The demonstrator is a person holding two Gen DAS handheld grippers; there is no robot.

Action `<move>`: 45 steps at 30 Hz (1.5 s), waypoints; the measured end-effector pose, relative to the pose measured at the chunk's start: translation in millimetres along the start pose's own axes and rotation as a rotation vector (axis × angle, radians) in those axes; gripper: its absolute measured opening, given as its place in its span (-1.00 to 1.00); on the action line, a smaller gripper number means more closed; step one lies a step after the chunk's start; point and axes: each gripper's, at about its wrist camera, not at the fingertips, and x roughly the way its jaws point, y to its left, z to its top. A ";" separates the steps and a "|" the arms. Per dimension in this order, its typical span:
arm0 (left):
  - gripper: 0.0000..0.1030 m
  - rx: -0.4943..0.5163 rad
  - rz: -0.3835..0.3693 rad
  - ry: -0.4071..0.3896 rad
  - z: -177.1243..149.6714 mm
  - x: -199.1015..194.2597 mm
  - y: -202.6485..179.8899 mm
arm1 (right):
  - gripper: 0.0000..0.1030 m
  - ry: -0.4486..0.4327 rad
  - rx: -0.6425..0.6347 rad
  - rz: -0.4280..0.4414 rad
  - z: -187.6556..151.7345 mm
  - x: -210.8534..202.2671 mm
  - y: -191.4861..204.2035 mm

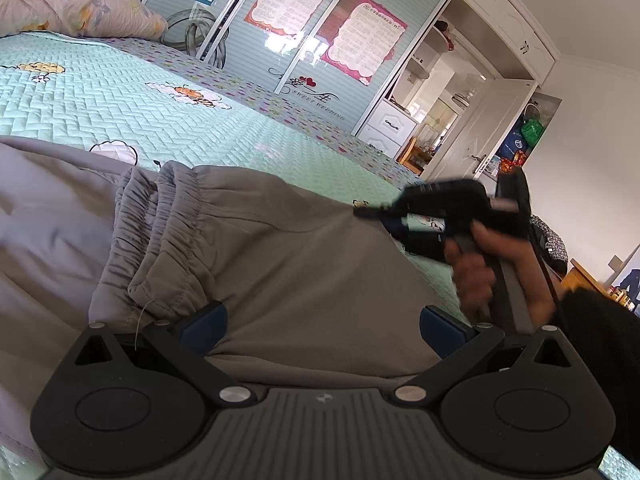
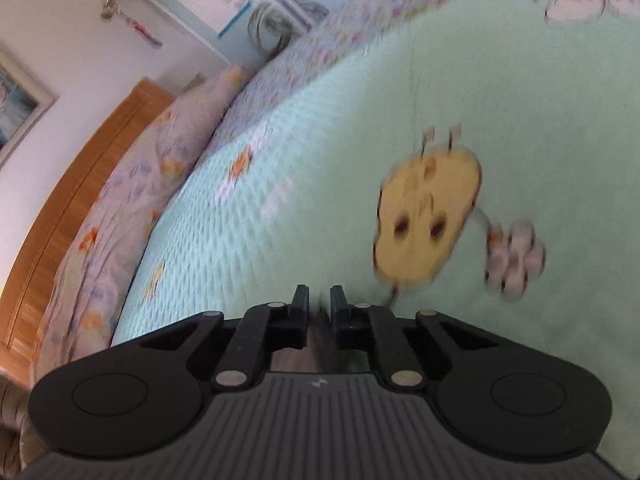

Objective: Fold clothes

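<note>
Both wrist views look low across one bedspread (image 1: 120,92)

Home bedroom — quilted bedspread (image 1: 120,92), pillow (image 1: 76,0), wooden headboard (image 2: 80,184), sliding-door wardrobe (image 1: 288,28).

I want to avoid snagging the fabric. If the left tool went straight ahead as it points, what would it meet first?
The grey trousers: the left tool stands open, low over them, and the cloth rises ahead, likely before the green bedspread.

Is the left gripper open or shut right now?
Open: the left gripper has its blue pads spread wide apart over the grey pants.
</note>
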 end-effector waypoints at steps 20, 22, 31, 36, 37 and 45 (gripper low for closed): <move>0.99 -0.012 -0.014 -0.014 0.5 -4.2 0.8 | -0.67 0.066 -0.092 -0.048 -166.3 -159.9 -8.4; 0.99 -0.020 -0.029 -0.031 0.6 -8.1 1.7 | -0.63 0.039 -0.069 -0.048 -158.2 -162.1 -11.3; 0.99 -0.024 -0.158 -0.139 3.9 -27.4 -7.2 | 0.26 -0.070 0.104 0.056 -90.4 -121.6 -19.1; 0.99 0.021 -0.216 -0.094 5.5 -21.9 -30.3 | 0.29 -0.081 0.071 0.063 -90.0 -118.0 -28.7; 0.99 0.032 -0.221 -0.073 4.7 -16.4 -39.2 | 0.29 -0.093 0.061 0.070 -87.4 -115.7 -29.4; 0.99 0.164 -0.294 0.097 -2.9 59.2 -132.4 | -0.40 -0.024 -0.346 -0.135 -54.8 -57.8 -3.5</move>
